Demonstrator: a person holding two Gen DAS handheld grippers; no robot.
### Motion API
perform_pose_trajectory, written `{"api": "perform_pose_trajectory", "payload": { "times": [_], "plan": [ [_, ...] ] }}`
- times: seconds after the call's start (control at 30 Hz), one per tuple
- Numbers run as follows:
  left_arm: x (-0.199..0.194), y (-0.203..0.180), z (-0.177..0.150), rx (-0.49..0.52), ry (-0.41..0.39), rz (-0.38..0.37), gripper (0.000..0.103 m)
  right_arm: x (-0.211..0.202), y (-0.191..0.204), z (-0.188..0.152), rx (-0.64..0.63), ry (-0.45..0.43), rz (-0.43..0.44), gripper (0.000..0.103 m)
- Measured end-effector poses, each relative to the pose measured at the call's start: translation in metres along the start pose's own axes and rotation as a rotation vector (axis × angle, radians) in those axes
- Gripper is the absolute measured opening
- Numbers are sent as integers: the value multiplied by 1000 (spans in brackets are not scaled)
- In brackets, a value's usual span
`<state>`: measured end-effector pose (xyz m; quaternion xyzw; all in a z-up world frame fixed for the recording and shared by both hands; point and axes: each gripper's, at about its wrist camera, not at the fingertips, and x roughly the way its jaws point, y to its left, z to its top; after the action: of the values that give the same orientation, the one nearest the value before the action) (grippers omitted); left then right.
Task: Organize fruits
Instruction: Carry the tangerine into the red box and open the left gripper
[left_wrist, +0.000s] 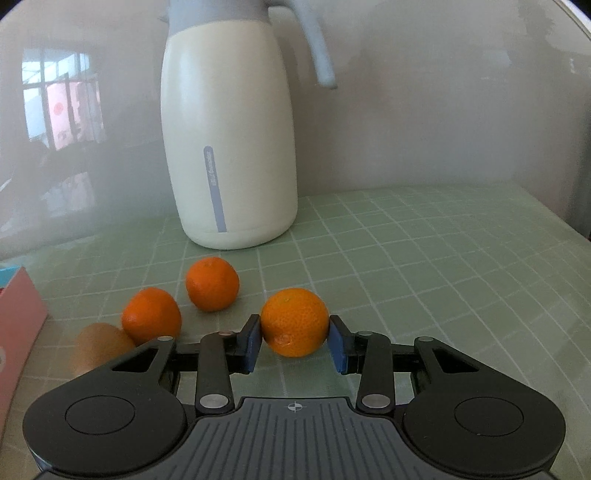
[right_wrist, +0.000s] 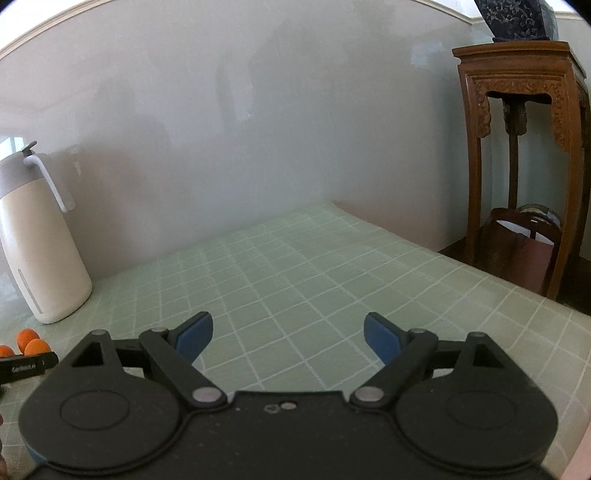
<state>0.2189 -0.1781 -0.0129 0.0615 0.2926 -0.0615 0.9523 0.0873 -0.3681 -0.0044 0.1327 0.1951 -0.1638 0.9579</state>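
My left claw (left_wrist: 294, 341) pinches a mandarin (left_wrist: 294, 322) at lower centre of its view, apart from the others (left_wrist: 212, 283) at lower left, likely for sorting, while my right claw (right_wrist: 288, 338) gapes empty over the table (right_wrist: 332, 266).

Fruits on green gridded surface, left wrist view. Mandarin A (left_wrist: 294, 322): bright orange, dimpled skin, small navel mark facing the camera low on its front; sits between two blue pads, the left one touching its side, the right one at or just off its side. Mandarin B (left_wrist: 212, 283): farther back and left, resting alone, stem dimple up. Mandarin C (left_wrist: 151, 319): left of A, near B, apart from it. Brownish oval fruit (left_wrist: 101, 347): blurred, touching C's lower left; type cannot be determined.
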Motion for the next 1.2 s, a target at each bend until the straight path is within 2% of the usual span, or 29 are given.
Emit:
{"api": "perform_pose_trajectory", "payload": {
  "times": [0.2, 0.63, 0.83, 1.2],
  "plan": [
    [-41, 8, -1, 32, -41, 3, 39, -1, 12, -2, -2, 10, 31, 89],
    [-108, 54, -13, 2, -103, 23, 39, 1, 38, -14, -71, 62, 43, 89],
    [-125, 74, -21, 0, -124, 43, 39, 1, 47, -16, -86, 70, 45, 89],
    [-144, 125, -26, -51, -155, 103, 39, -3, 84, -22, -132, 77, 99, 89]
  ]
}}
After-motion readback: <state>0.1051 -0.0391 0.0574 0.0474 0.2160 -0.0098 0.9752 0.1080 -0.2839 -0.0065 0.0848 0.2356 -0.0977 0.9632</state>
